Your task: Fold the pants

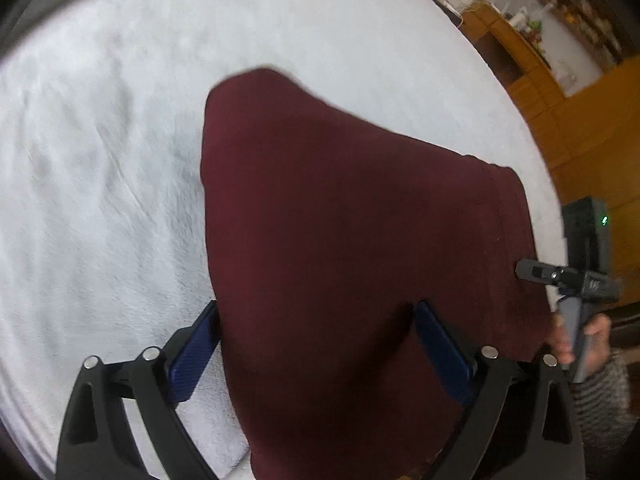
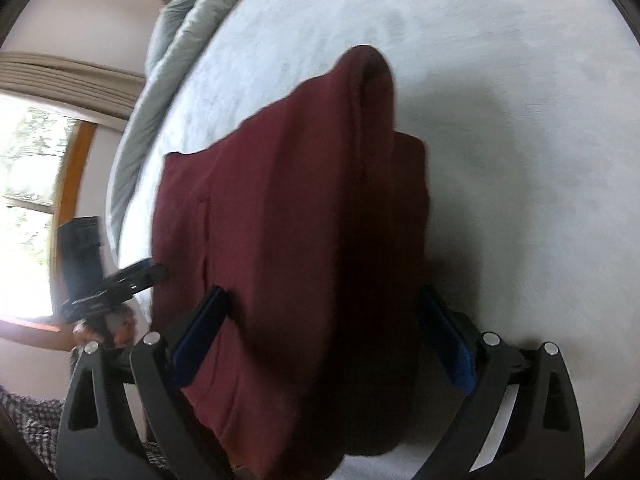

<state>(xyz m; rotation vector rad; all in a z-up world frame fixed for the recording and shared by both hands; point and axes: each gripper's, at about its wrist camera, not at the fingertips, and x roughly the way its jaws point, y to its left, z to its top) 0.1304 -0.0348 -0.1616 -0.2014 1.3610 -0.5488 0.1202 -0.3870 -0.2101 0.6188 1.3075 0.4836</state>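
Note:
Dark red pants (image 1: 340, 220) lie folded on a white bed cover (image 1: 100, 160). My left gripper (image 1: 320, 344) is open, its blue pads (image 1: 196, 344) standing wide on either side of the near end of the cloth without pinching it. In the right wrist view the same pants (image 2: 288, 208) show a folded edge bulging up at the far end. There my right gripper (image 2: 324, 328) is open too, straddling the near part of the fabric. Each gripper shows in the other's view: the right one (image 1: 532, 272) at the cloth's right edge, the left one (image 2: 152, 274) at its left edge.
A person's hand (image 1: 592, 336) in a patterned sleeve holds the right gripper. A grey quilt (image 2: 180, 40) is bunched along the bed's far left side, with a window (image 2: 28, 200) behind it. Wooden furniture (image 1: 560, 100) stands beyond the bed's right edge.

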